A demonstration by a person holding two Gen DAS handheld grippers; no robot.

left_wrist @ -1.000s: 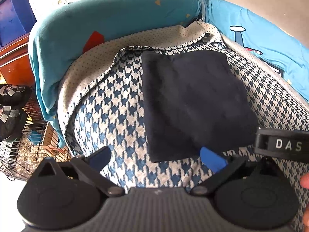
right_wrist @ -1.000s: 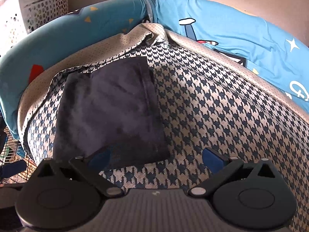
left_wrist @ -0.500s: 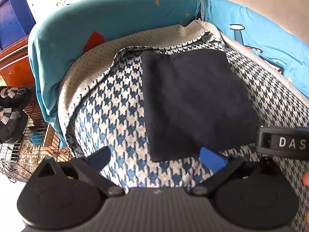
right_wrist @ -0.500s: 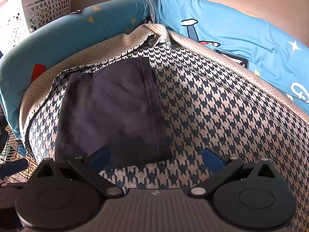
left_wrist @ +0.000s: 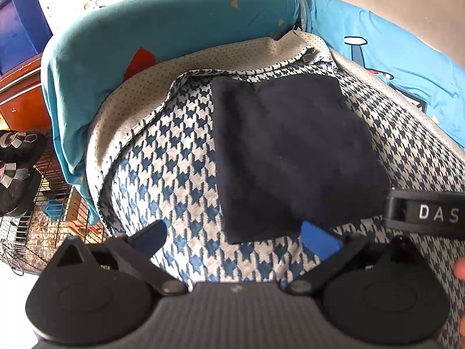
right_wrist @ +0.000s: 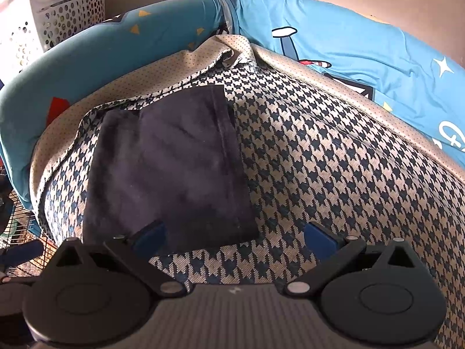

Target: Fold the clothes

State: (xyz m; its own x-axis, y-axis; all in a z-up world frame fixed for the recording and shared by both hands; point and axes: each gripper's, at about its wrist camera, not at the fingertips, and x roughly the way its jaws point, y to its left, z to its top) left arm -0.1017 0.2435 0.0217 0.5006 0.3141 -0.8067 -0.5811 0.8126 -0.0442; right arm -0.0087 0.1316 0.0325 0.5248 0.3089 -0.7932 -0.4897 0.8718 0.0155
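- folded dark cloth [left_wrist: 293,151] lying flat as a rough rectangle on a blue-and-white houndstooth cover [left_wrist: 174,168], toward the far left part of that cover in the right wrist view [right_wrist: 171,168].
- beige dotted underside of the cover [left_wrist: 139,93] turned up along the far and left edges, bunched at the far corner.
- blue sheet [left_wrist: 151,29] with small yellow triangles and a red patch under the cover, wrapping the left and far sides; brighter blue printed fabric [right_wrist: 363,46] with a white star on the right.
- left gripper [left_wrist: 232,237] spread wide, empty, blue fingers [left_wrist: 319,242] low over the near edge of the cloth; right finger just at the cloth's near corner, contact not clear.
- right gripper [right_wrist: 234,235] likewise spread and empty, left finger [right_wrist: 149,234] over the cloth's near edge, right finger above bare houndstooth.
- part of the right gripper's body, lettered "das", at the right edge of the left wrist view.
- white perforated basket [right_wrist: 55,17] behind the bed at upper left.
- wire cage [left_wrist: 37,221] and dark slippers [left_wrist: 17,168] on the floor at left.
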